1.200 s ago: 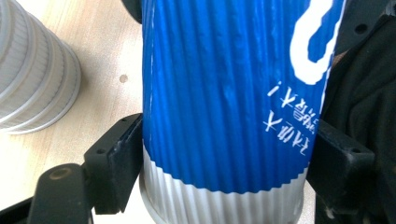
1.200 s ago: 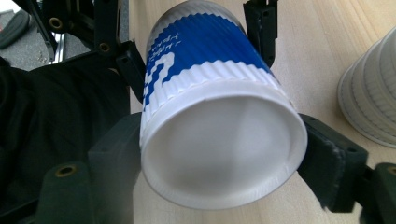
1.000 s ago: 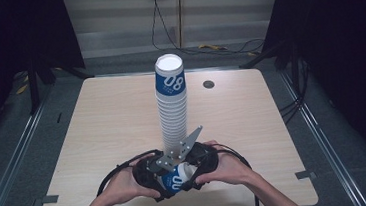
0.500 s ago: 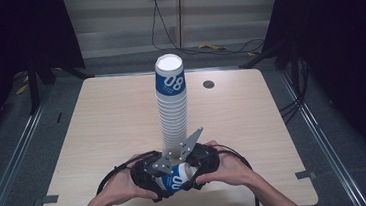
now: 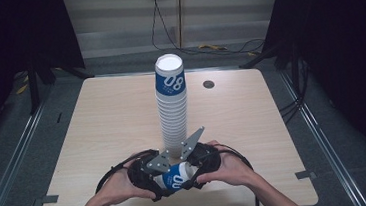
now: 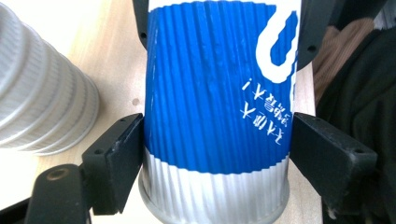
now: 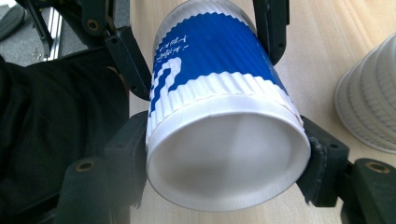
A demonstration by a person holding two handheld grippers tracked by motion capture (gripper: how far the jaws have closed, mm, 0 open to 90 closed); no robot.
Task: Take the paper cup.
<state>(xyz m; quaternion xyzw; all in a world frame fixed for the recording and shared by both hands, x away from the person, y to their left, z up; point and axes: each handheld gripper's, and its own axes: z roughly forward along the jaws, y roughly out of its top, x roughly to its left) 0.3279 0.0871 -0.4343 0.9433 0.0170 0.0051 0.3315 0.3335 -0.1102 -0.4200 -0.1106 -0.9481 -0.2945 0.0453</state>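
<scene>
A blue-and-white cup (image 5: 173,178) lies on its side near the table's (image 5: 99,140) front edge, just in front of the stack (image 5: 173,109) of cups. The left gripper (image 6: 212,149) pinches it near its base; the right gripper (image 7: 224,154) pinches it at the rim. From above, hands (image 5: 119,187) and grey plates hide most of the cup. Behind and to both sides of the stack, the tabletop lies bare.

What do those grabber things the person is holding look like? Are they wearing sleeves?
Each gripper, left gripper and right gripper, has two blocky black jaws with small screw holes. In the high view, grey three-cornered plates sit on top and black cables loop behind. The forearms are bare, with no sleeves.
</scene>
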